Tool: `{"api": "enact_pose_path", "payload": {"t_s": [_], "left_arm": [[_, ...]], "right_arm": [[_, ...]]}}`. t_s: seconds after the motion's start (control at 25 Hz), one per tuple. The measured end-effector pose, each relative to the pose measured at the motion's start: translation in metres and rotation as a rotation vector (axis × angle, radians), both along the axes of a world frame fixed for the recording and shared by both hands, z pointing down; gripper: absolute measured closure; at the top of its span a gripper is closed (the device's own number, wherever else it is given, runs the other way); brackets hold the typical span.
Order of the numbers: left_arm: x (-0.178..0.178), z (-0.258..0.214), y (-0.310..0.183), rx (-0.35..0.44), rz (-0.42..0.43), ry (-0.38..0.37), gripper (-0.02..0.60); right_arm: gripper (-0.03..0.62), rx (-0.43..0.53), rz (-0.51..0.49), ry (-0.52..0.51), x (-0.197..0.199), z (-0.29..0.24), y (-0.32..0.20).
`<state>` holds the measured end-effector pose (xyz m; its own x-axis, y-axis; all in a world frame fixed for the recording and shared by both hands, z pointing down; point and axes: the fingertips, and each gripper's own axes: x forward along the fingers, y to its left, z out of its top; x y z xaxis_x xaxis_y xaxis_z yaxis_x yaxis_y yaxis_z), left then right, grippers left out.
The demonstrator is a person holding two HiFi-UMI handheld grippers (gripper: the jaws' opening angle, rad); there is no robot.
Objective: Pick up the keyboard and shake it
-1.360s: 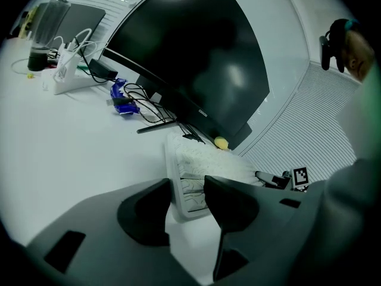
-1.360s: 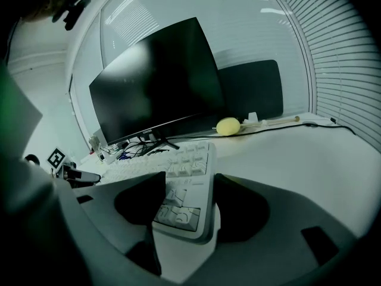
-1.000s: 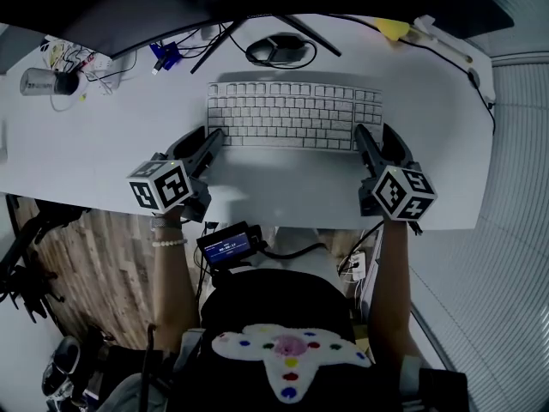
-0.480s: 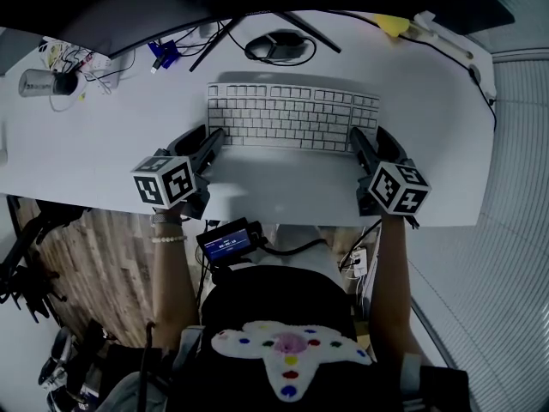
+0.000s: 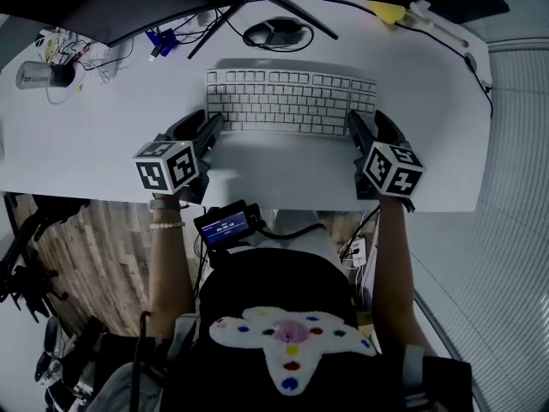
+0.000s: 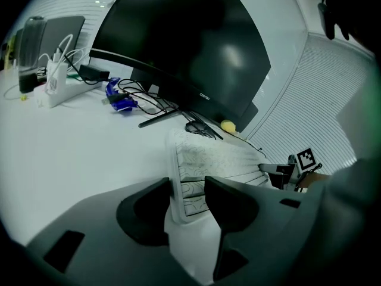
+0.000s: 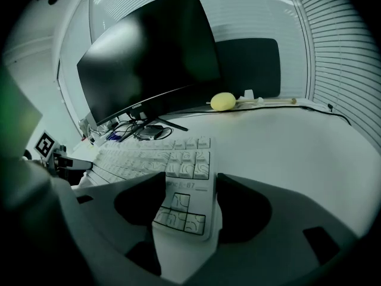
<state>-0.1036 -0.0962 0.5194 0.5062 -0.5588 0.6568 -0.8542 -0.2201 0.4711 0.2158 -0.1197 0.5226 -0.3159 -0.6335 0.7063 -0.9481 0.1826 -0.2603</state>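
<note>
You're pinching the keyboard (image 5: 292,101), sitting mid-way along the desk (image 5: 103,144) before the monitor (image 6: 178,40), by its near corners with the left gripper (image 5: 206,125) and right gripper (image 5: 364,123), their jaws covering the corner keys and hiding whether it is lifting.

In the head view the monitor (image 5: 129,7) was cut off by the top edge, and the table (image 5: 69,136) ran out past the left edge. The left gripper (image 5: 206,123) and right gripper (image 5: 364,118) covered the near corners of the keyboard (image 5: 292,101), and their cubes (image 5: 165,166) hid the hands. Print on the screen (image 5: 226,227) at the waist was too small to read. What the blue thing (image 5: 159,39) and the yellow lump (image 5: 388,9) were could not be told.
</note>
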Motion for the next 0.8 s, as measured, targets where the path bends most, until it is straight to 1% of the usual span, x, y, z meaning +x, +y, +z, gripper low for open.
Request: {"api": "enact_pose_path", "payload": {"t_s": [0.16, 0.24, 0.28, 0.36, 0.4, 0.52, 0.6, 0.8], "left_arm": [[-0.001, -0.002, 0.002, 0.018, -0.004, -0.023, 0.394], [-0.003, -0.006, 0.003, 0.038, -0.013, -0.031, 0.394], [-0.003, -0.008, 0.004, 0.052, -0.012, -0.043, 0.399], [-0.004, -0.013, 0.007, 0.082, -0.005, -0.066, 0.430], [-0.005, -0.017, 0.007, 0.099, -0.006, -0.075, 0.451], [-0.008, -0.037, 0.005, 0.174, -0.022, -0.105, 0.516], [-0.005, -0.055, 0.004, 0.241, -0.012, -0.122, 0.543], [0.015, -0.109, 0.006, 0.411, 0.079, -0.142, 0.558]], "right_arm": [[0.316, 0.000, 0.070, -0.006, 0.004, 0.000, 0.005], [0.328, 0.008, 0.094, 0.027, 0.007, -0.001, 0.009], [0.363, 0.019, 0.101, 0.055, 0.009, -0.003, 0.011], [0.408, 0.050, 0.114, 0.100, 0.010, -0.010, 0.013], [0.486, 0.068, 0.122, 0.116, 0.010, -0.015, 0.015], [0.536, 0.121, 0.132, 0.138, 0.006, -0.032, 0.018], [0.543, 0.156, 0.125, 0.134, 0.000, -0.046, 0.019], [0.548, 0.252, 0.064, 0.123, -0.022, -0.087, 0.024]]}}
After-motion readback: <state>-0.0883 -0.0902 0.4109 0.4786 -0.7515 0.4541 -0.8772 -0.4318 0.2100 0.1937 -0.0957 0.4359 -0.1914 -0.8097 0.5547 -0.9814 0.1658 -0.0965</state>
